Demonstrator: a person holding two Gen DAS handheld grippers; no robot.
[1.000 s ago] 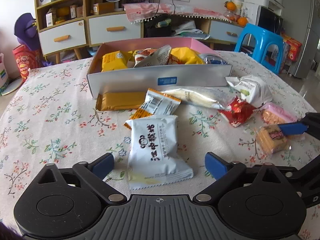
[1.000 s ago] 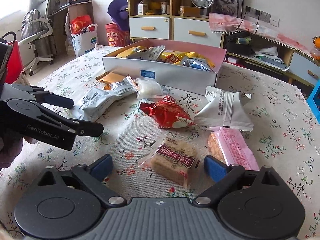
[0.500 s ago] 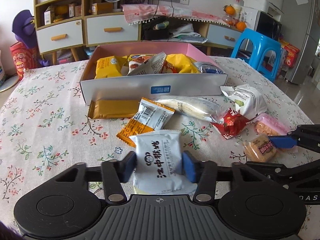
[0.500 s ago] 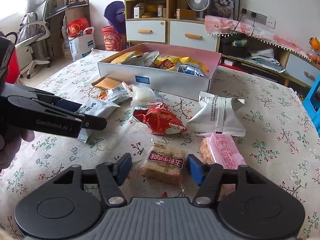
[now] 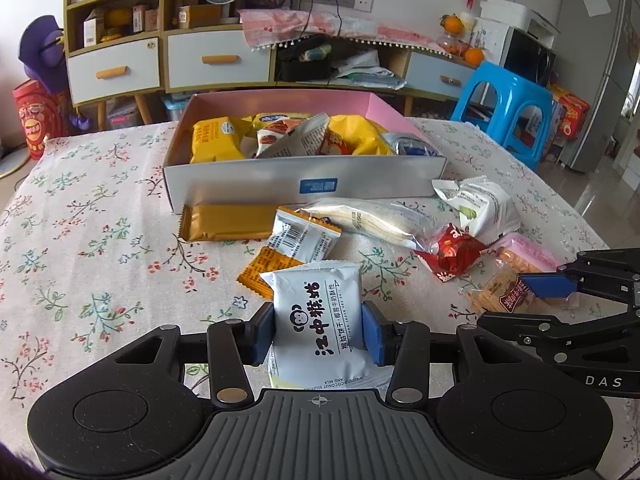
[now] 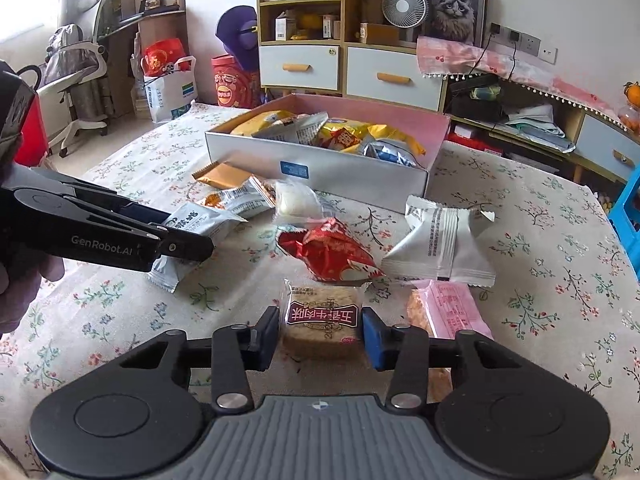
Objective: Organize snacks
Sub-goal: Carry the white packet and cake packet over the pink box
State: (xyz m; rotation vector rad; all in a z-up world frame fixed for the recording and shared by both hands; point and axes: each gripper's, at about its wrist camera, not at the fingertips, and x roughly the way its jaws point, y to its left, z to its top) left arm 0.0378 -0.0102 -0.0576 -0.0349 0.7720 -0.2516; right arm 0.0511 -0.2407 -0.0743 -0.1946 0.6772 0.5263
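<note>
On a floral tablecloth [image 5: 92,240], both grippers have just closed on snacks. At left, the left gripper [image 5: 319,336] is clamped across the sides of a white biscuit packet [image 5: 320,320], near the table's front edge. Its jaws have been closing and now press the wrapper. At right, the right gripper [image 6: 320,334] is clamped on a clear-wrapped brown cake [image 6: 322,322], the jaws likewise just drawn in. Both snacks look light, with slippery, crinkly film over crumbly contents, so a gentle hold across the middle seems best. Between and behind them lie loose packets, including a red pouch [image 6: 328,252]. Farther back, an open box [image 5: 304,184], pink inside, already holds several yellow and silver packets.
</note>
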